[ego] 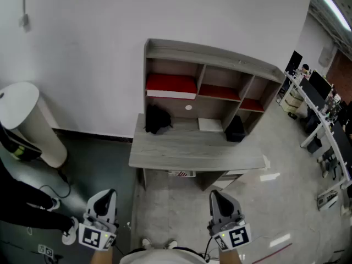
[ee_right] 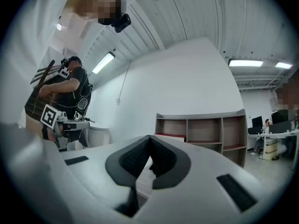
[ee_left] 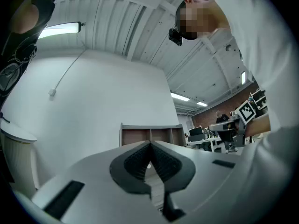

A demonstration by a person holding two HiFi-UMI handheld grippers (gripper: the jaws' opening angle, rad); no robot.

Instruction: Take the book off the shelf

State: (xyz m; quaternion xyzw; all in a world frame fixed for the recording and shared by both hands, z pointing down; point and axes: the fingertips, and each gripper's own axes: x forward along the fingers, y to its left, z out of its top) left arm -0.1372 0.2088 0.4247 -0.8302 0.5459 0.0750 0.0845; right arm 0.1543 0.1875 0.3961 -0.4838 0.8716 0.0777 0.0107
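A white cylinder (ego: 25, 120) stands on the floor at far left, beside the wall; the left gripper (ego: 108, 196) is held short of the desk's (ego: 192, 153) front edge, its jaws pressed together with nothing between them; the shelf (ego: 212, 54) sits along the tabletop's back edge against the white wall; the book (ego: 171, 86), red with pale page edges, lies flat in the shelf's left compartment, well apart from both grippers; a black bundle (ego: 157, 120) rests below it near the tabletop's back left corner; a flat white item (ego: 210, 125) lies by the back edge; another black object (ego: 235, 130) stands toward the back right corner; the right gripper (ego: 218, 196), also short of the front edge, is likewise closed and empty.
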